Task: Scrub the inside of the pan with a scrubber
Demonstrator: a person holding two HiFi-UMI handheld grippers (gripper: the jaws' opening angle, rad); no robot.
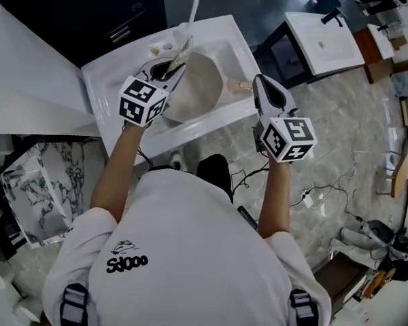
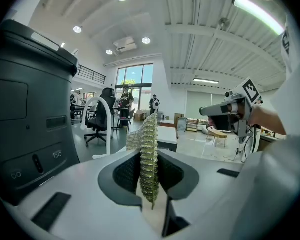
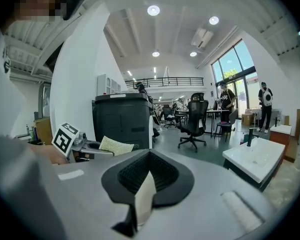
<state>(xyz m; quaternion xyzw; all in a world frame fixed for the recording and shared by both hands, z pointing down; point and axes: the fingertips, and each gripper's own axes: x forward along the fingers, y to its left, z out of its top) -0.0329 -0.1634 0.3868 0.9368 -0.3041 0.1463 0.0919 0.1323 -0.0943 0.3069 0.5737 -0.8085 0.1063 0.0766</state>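
Scrubber (image 1: pixel 182 51) sits clamped in my left tongs (image 1: pixel 179 62). It is a pale yellowish mesh pad held on edge, its lower part pinched between the two dark jaw pads and its free end sticking out past the tips. In the left gripper view it stands upright in the grip, with open room behind it. My right tongs (image 3: pixel 148 166) are closed with nothing between them, the jaws pressed face to face.

The pan (image 1: pixel 198 90) lies in the basin of the white sink (image 1: pixel 105 80). It is round and greyish, with a light wooden handle (image 1: pixel 239 85) pointing to my right. In the head view the scrubber lies over the pan's far left edge, just beneath the white faucet (image 1: pixel 194 2); I cannot tell whether it touches the pan. My right tongs show just beside the end of the handle, over the sink's right rim, and there too I cannot tell about contact.

Off to my right stands a second white sink (image 1: pixel 323 43), well apart from the first, and cables (image 1: pixel 313 195) trail over the pale stone floor (image 1: pixel 340 128). A tall dark unit (image 2: pixel 30 119) fills the left side of the left gripper view. In the right gripper view my left tongs and the scrubber show in front of that same unit.
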